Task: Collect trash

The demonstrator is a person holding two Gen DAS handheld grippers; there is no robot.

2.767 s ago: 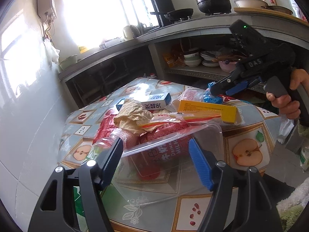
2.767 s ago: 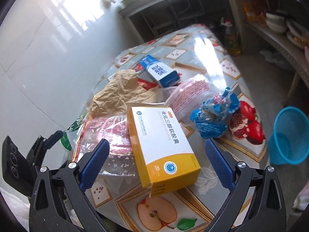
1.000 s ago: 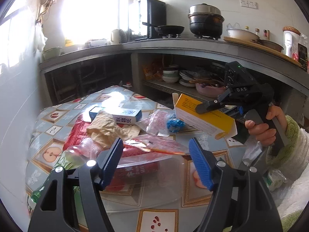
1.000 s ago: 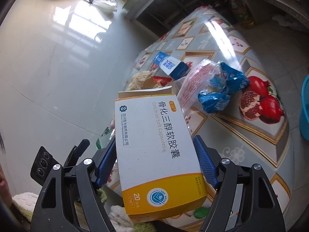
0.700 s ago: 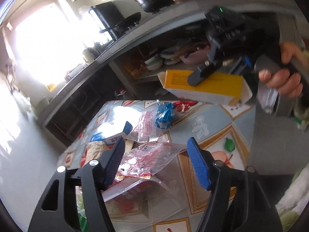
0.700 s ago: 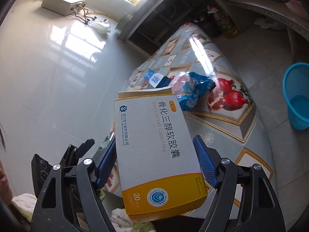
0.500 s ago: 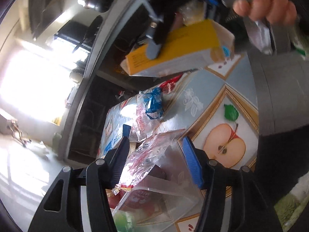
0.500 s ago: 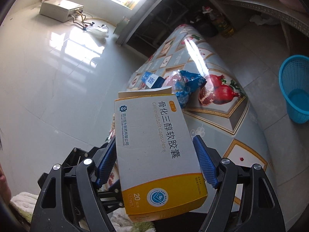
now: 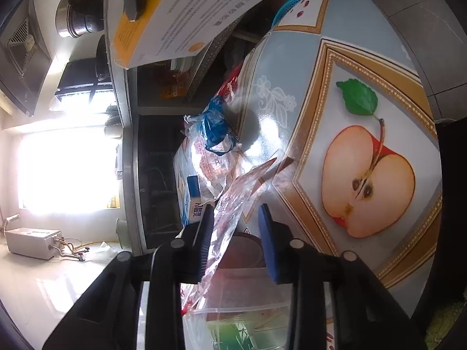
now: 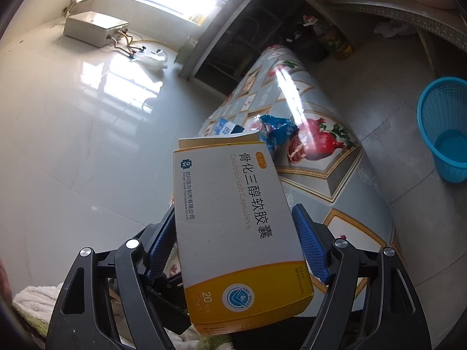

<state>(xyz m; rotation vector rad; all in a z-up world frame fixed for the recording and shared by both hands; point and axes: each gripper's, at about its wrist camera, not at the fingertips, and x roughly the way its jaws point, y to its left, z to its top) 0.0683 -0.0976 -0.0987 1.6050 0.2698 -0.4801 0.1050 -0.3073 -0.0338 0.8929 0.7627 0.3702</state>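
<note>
right hand-held gripper (image 10: 236,242): clamped on medicine box (image 10: 233,221), not binned yet
left hand-held gripper (image 9: 235,227): part open round plastic bag (image 9: 233,204)
left on counter (image 9: 379,67): blue wrapper (image 9: 216,128), carton (image 9: 192,201)

Medicine box (image 10: 233,221): white face, orange-yellow band, blue round emblem, dark blue lettering. Jaw pads: blue, textured; gripper frames black. Worktop (image 9: 364,67) covering: pale blue-grey, gold-bordered panels, halved red apple with green leaf, pomegranates, white floral motifs. Crumpled wrapper (image 9: 216,128): blue. Plastic bag (image 9: 233,204): clear with red print. Small carton (image 9: 192,201): blue and white. Basket (image 10: 443,128): turquoise mesh.
</note>
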